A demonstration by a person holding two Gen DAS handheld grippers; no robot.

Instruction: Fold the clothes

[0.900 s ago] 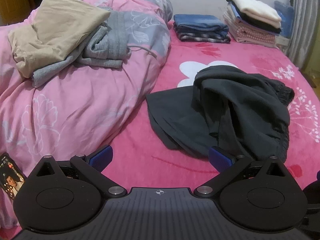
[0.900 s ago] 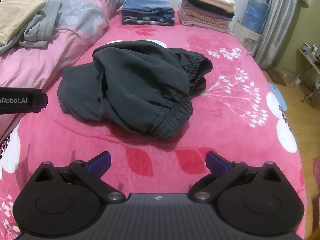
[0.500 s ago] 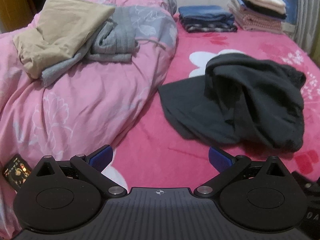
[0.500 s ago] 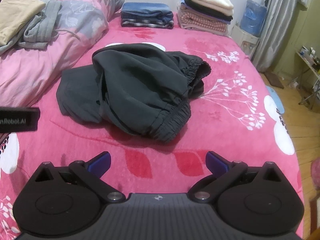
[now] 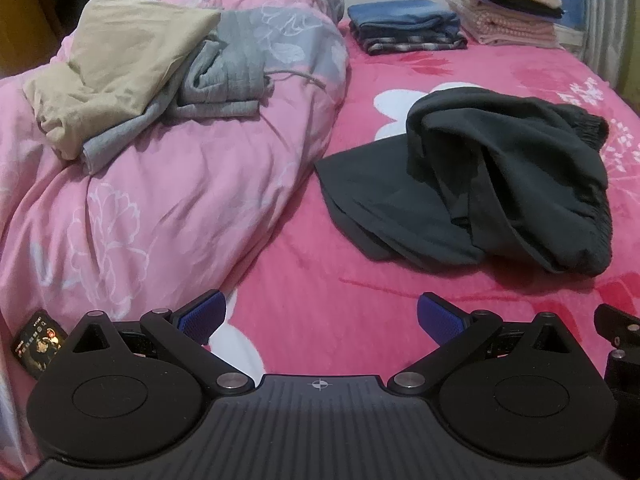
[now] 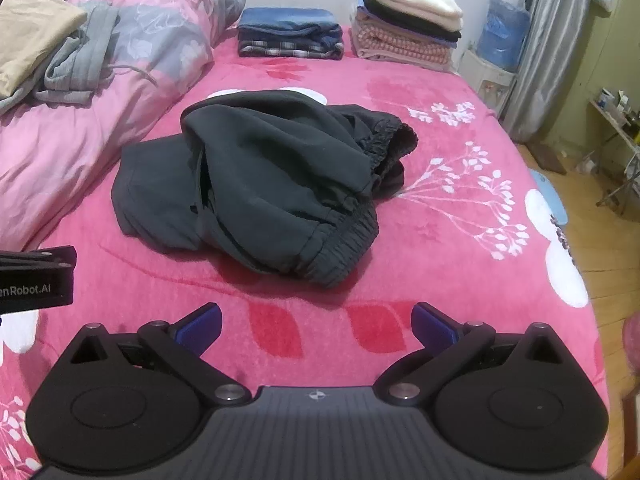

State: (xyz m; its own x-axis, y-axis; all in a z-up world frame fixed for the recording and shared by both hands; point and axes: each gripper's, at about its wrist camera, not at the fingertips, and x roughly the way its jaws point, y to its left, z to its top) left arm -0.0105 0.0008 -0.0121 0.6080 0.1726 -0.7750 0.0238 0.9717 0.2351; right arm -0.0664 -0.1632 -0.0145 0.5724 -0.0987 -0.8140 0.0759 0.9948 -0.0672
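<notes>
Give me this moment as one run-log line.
phase: approach | left gripper: open, empty | right gripper: open, empty | dark trousers: crumpled on bed, untouched | folded stacks: far end

The dark trousers (image 6: 260, 184) are matt, soft cloth with a ribbed elastic waistband; under them the pink bed blanket (image 6: 440, 240) looks plush; beside them, a smoother cotton duvet (image 5: 160, 200).
</notes>
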